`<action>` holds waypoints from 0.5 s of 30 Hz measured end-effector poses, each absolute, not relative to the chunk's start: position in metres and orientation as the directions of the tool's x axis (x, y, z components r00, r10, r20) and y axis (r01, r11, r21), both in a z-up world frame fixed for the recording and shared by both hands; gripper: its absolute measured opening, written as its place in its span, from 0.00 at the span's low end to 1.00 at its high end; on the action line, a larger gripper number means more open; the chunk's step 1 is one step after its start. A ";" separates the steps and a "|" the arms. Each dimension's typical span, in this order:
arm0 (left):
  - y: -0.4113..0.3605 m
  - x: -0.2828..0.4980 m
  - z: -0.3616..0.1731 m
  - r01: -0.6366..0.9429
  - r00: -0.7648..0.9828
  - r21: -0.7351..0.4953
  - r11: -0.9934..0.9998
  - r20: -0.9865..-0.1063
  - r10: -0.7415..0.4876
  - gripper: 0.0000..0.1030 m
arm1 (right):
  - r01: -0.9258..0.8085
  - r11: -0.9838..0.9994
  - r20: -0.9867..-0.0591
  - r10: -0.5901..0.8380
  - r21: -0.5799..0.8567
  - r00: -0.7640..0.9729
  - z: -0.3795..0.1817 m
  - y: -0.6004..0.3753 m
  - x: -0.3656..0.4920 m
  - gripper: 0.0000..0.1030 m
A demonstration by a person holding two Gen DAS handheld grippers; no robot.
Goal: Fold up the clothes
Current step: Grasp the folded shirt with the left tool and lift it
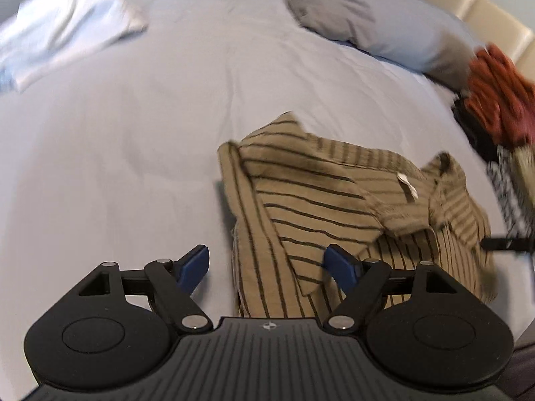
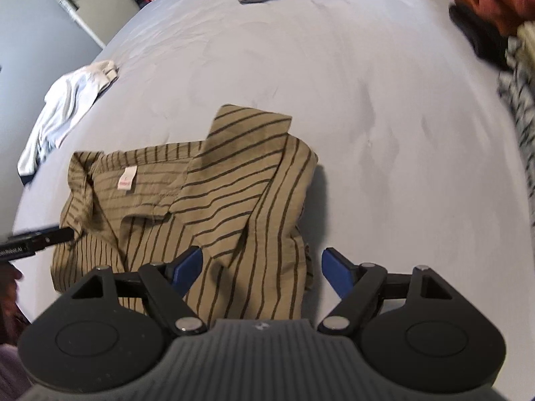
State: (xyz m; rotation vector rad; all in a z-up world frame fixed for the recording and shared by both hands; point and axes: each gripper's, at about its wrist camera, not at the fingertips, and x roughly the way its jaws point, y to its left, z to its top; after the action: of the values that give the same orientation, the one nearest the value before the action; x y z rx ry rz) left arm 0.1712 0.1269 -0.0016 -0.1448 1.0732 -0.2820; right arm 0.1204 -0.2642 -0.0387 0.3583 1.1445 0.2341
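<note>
Tan shirt [image 2: 214, 197] with dark stripes, partly folded, collar label showing, lying rumpled on grey-blue bed [image 2: 384, 107].

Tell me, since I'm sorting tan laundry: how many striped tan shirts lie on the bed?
1. The striped tan shirt lies partly folded on the bed, just ahead of both open tools. The blurred clothes pile at the edge may hide more.

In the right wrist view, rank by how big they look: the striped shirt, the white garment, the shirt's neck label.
Largest to smallest, as seen:
1. striped shirt
2. white garment, though it lies farther from the camera, so its true size is unsure
3. neck label, plainly the smallest
</note>
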 end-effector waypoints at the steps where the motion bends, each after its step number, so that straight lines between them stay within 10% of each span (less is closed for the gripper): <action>1: 0.130 0.175 -0.006 0.142 0.428 -0.282 0.949 -0.847 -0.316 0.74 | 0.005 0.915 -0.843 0.369 0.403 0.391 -0.043 -0.263 0.123 0.78; 15: 0.097 0.181 -0.035 0.180 0.395 -0.278 0.944 -0.858 -0.328 0.73 | 0.008 0.913 -0.863 0.384 0.409 0.329 -0.076 -0.227 0.148 0.77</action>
State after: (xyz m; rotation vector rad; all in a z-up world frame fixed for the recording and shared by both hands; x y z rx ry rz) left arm 0.1806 0.0969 -0.0346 -0.1490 1.1198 -0.3236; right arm 0.1482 -0.2271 -0.0759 0.3708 1.2183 0.2535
